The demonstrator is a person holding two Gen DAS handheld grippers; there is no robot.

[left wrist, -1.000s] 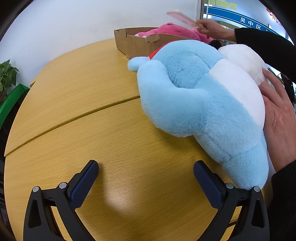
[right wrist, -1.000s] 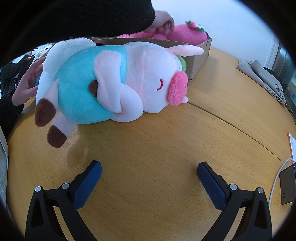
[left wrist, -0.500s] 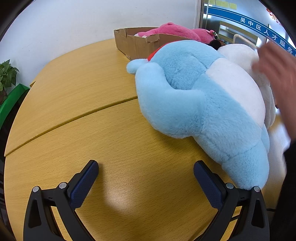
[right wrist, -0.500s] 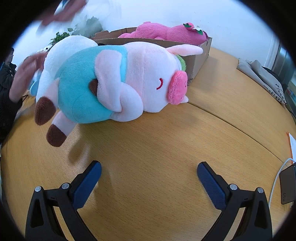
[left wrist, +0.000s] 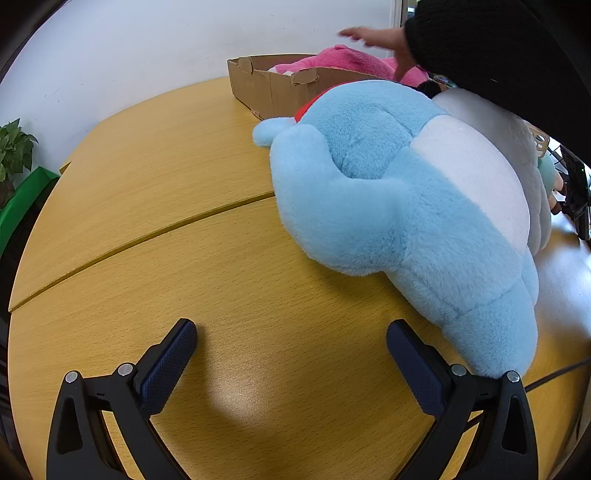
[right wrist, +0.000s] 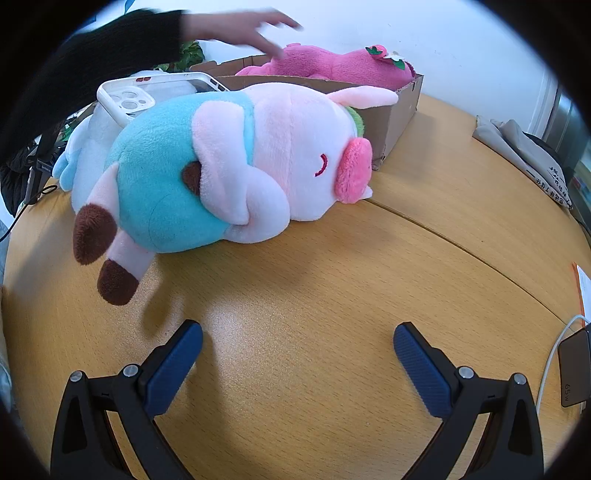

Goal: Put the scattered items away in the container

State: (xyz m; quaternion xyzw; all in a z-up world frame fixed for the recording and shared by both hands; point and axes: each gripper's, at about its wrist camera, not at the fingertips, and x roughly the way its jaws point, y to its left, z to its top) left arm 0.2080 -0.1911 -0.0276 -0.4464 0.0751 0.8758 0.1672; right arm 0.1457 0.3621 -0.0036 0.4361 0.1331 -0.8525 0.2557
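Moved: person's hand [right wrist: 236, 31] now reaches over the box [right wrist: 397, 110]; phone case [right wrist: 147, 98] newly atop plush pig [right wrist: 240, 166].
My left tool [left wrist: 291, 363]: released, empty.
My right tool [right wrist: 297, 363]: released, empty.

The wooden table [left wrist: 155, 192] is round and built from sections; a curved seam crosses its top. Behind it stands a plain white wall [left wrist: 147, 48]. A potted plant [left wrist: 13, 155] sits at the far left, next to a green panel [left wrist: 22, 203]. At the right edge of the table lies a folded grey bag [right wrist: 524, 155] with printed black characters. A white cable [right wrist: 554, 354] runs to a dark charger [right wrist: 574, 369] marked "65W". An orange-edged sheet [right wrist: 581, 291] lies just beyond the charger.
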